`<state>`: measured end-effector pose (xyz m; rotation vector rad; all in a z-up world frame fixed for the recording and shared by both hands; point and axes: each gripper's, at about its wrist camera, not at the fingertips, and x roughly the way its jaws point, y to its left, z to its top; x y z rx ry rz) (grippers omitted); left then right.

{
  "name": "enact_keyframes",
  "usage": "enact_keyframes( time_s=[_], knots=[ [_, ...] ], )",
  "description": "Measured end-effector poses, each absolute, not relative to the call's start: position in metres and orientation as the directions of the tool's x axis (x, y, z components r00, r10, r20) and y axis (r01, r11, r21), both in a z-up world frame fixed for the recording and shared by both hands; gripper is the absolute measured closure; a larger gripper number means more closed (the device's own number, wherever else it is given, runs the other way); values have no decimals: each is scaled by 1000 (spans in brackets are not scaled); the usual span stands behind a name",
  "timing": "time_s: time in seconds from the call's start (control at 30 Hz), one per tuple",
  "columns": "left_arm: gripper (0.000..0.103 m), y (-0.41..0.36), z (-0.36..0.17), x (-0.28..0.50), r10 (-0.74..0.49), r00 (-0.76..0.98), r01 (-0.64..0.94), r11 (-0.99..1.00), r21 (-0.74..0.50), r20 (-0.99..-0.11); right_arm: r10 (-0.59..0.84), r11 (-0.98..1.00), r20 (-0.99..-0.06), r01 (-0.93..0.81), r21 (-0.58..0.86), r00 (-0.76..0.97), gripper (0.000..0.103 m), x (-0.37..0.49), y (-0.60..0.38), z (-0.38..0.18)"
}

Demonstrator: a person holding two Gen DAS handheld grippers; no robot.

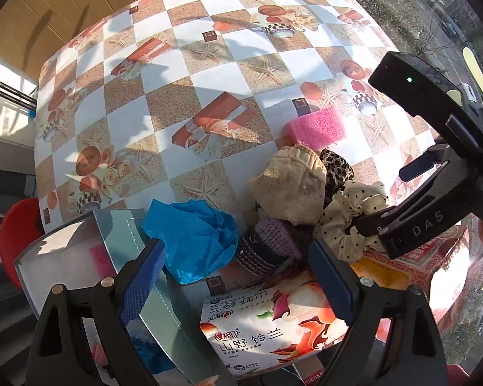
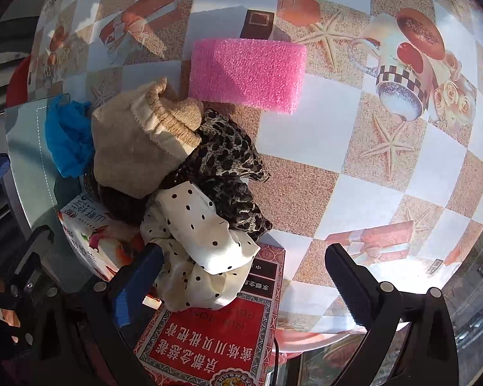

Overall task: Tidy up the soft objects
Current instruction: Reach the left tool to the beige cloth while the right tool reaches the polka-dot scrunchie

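A pile of soft things lies at the near table edge: a beige knit sock (image 1: 289, 183) (image 2: 135, 148), a leopard scrunchie (image 1: 336, 167) (image 2: 232, 157), a cream polka-dot scrunchie (image 1: 347, 215) (image 2: 203, 251), a purple knit piece (image 1: 267, 244) and a crumpled blue glove (image 1: 193, 234) (image 2: 66, 135). A pink sponge (image 1: 318, 127) (image 2: 248, 72) lies just beyond. My left gripper (image 1: 241, 286) is open, low over the glove and the knit piece. My right gripper (image 2: 244, 284) (image 1: 367, 228) is open, its left finger beside the polka-dot scrunchie.
A tissue pack (image 1: 267, 325) (image 2: 93, 238) and a red printed box (image 2: 215, 337) (image 1: 412, 260) lie under the pile. An open grey-green box (image 1: 90, 254) (image 2: 25, 148) stands at the left. The checkered tablecloth (image 1: 209, 74) stretches beyond. A red stool (image 1: 16, 231) is left of the table.
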<state>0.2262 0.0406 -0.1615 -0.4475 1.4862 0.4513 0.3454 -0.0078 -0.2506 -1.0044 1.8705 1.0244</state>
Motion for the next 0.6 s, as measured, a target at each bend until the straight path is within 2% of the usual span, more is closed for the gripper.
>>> enact_keyframes(
  time_s=[0.17, 0.37, 0.47, 0.6],
  knots=[
    [11, 32, -188, 257, -34, -14, -498, 867, -23, -999, -260, 384, -907, -897, 217, -331, 2, 371, -26, -262],
    [11, 24, -227, 282, -50, -104, -466, 885, 4, -993, -259, 592, -934, -804, 49, -247, 2, 448, -104, -276],
    [11, 33, -238, 289, -59, -121, -488, 873, 8, -991, -181, 700, -930, -706, 107, -321, 2, 468, -145, -275],
    [11, 60, -244, 297, 17, -139, -513, 854, 86, -990, -11, 745, -921, -618, 251, -389, 2, 465, -164, -259]
  ],
)
